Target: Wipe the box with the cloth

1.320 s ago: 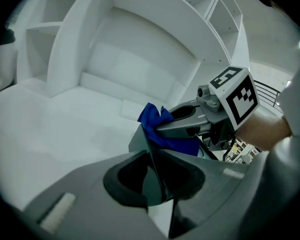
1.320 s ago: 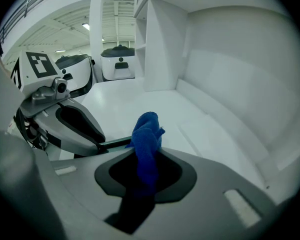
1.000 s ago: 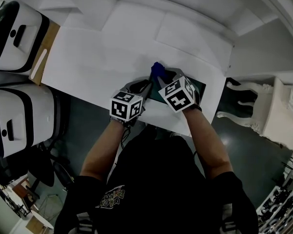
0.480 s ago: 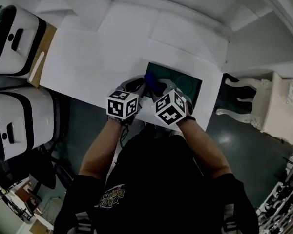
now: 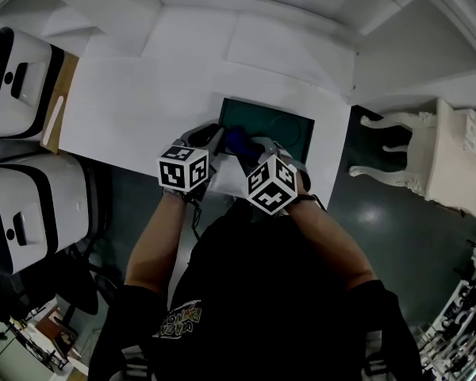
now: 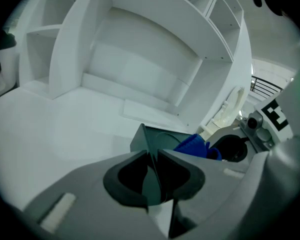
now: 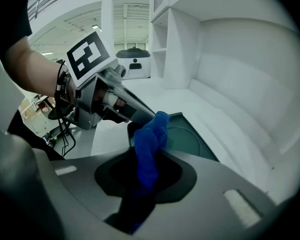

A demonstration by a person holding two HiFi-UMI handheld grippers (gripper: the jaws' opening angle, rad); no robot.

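The left tongs are pressed together on the near edge of the dark green box. The box lies flat on the white table, directly ahead of both tongs, with its long axis running across them from left to right. The right tongs pinch the blue cloth, whose free end sticks forward over the box's near-left corner, just right of the left tongs. Most of the top face therefore stretches ahead and to the right of the cloth, so the right hand looks placed to sweep while the left steadies. The right gripper view shows the top's round marking, and the left gripper view shows the hold on the edge. No view settles whether the cloth touches the box.
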